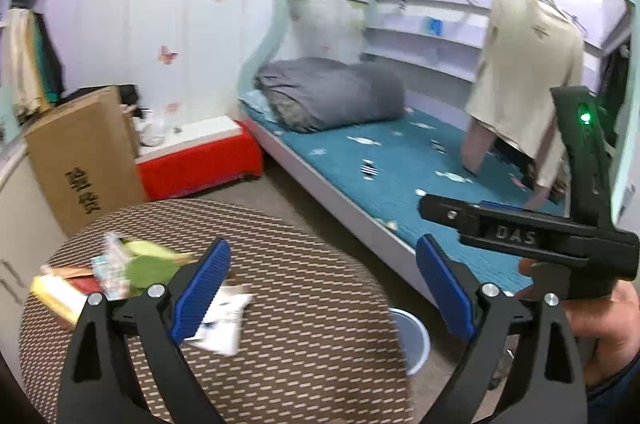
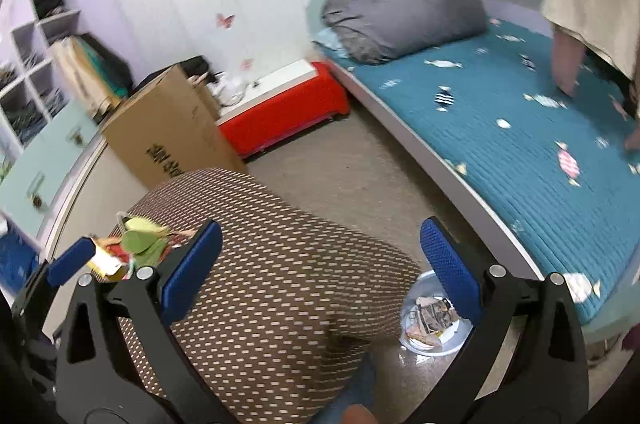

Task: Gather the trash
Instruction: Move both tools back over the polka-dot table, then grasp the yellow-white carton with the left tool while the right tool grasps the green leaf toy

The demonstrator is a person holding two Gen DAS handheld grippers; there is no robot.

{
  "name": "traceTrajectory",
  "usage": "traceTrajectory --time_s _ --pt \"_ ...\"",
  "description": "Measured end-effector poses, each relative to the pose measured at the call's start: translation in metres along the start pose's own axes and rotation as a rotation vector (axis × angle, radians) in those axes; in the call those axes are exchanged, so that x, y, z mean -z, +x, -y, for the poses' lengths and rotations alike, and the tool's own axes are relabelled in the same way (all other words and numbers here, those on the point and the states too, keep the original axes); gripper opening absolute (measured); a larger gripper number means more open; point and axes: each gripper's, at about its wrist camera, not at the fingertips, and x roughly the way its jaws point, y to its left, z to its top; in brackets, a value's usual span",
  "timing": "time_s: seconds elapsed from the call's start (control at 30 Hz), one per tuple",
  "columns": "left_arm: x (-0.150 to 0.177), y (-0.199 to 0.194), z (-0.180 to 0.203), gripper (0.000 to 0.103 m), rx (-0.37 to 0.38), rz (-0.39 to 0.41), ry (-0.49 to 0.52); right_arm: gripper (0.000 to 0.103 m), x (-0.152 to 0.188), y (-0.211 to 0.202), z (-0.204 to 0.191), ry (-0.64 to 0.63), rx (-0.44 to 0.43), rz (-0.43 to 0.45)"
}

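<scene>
Lower left of the left view: trash (image 1: 116, 268) lying on the worktop (image 1: 304, 304), just left of the left claw (image 1: 320, 288), gaping empty; right claw (image 2: 320, 280) likewise gaping, hovering farther off, nearer the bin (image 2: 424, 324).

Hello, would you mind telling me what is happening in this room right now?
A person holding two grippers is collecting trash. Both the left gripper and right gripper are open and empty. Wrappers and a white packet lie on the patterned table. The bin on the floor holds some trash.
</scene>
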Motion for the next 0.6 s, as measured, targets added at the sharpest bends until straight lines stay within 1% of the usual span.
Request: traceTrajectory --time_s 0.23,0.4,0.6 --pt "0.016 -0.032 -0.068 0.092 -0.131 0.026 -0.097 0.097 0.009 0.028 -0.076 -0.163 -0.079 -0.052" --pt "0.026 -0.047 -0.112 0.092 -0.222 0.023 -0.155 0.097 0.016 0.047 -0.120 -0.251 -0.138 -0.078" --pt "0.046 -0.060 -0.159 0.092 -0.318 0.008 -0.233 0.097 0.022 0.077 -0.153 -0.314 -0.182 -0.125"
